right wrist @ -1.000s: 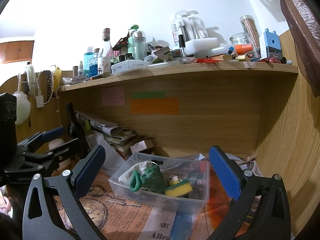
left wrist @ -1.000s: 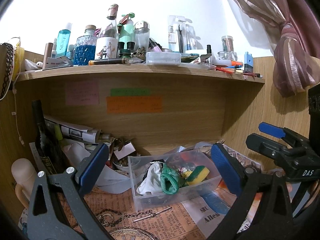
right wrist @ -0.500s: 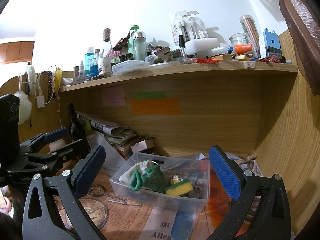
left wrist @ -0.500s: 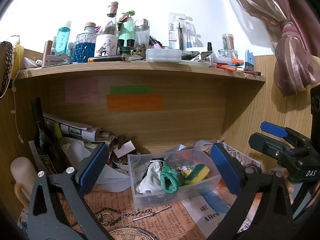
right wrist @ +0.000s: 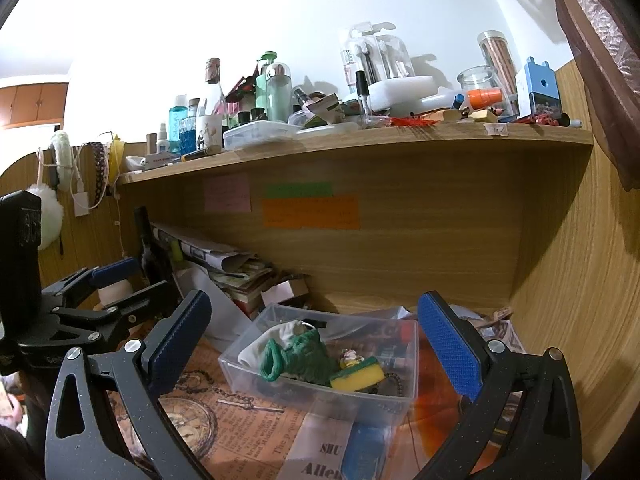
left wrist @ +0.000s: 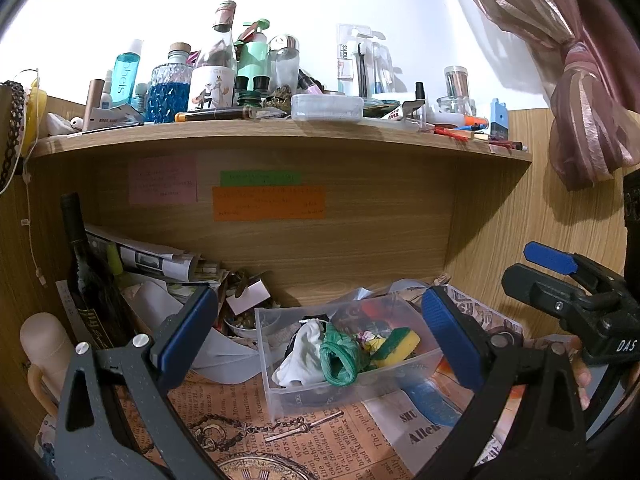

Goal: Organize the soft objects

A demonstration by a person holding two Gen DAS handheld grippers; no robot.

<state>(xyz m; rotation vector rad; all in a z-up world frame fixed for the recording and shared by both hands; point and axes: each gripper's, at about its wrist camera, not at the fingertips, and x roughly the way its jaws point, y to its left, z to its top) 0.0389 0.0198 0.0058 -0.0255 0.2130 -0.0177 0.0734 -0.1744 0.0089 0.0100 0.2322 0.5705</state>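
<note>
Both tools hover above the bench (left wrist: pixel 248 432), short of the clear plastic bin (left wrist: pixel 344 384) that stands toward the back of the bench under the shelf (left wrist: pixel 280 136). The left gripper (left wrist: pixel 320 344) has its fingers spread wide with nothing between them; the right gripper (right wrist: pixel 316 340) is likewise spread wide and empty. The bin already holds the soft items: a white cloth pouch (left wrist: pixel 304 356), a green knitted piece (left wrist: pixel 340 360) touching it, and a yellow-and-green sponge (left wrist: pixel 396 346) lying against the far side, with some small hard-looking oddments among them that cannot be identified. No other loose soft item can be made out on the bench near the bin; a stack of newspapers (left wrist: pixel 152 258) and a dark bottle (left wrist: pixel 86 280) occupy the back left corner. Judged from this, collection into the bin appears largely done, and the step in hand is a pause or assessment over the bin. The next move would call for choosing a target, then lowering one gripper squarely over it, keeping the fingers clear of the bin wall before closing.
</note>
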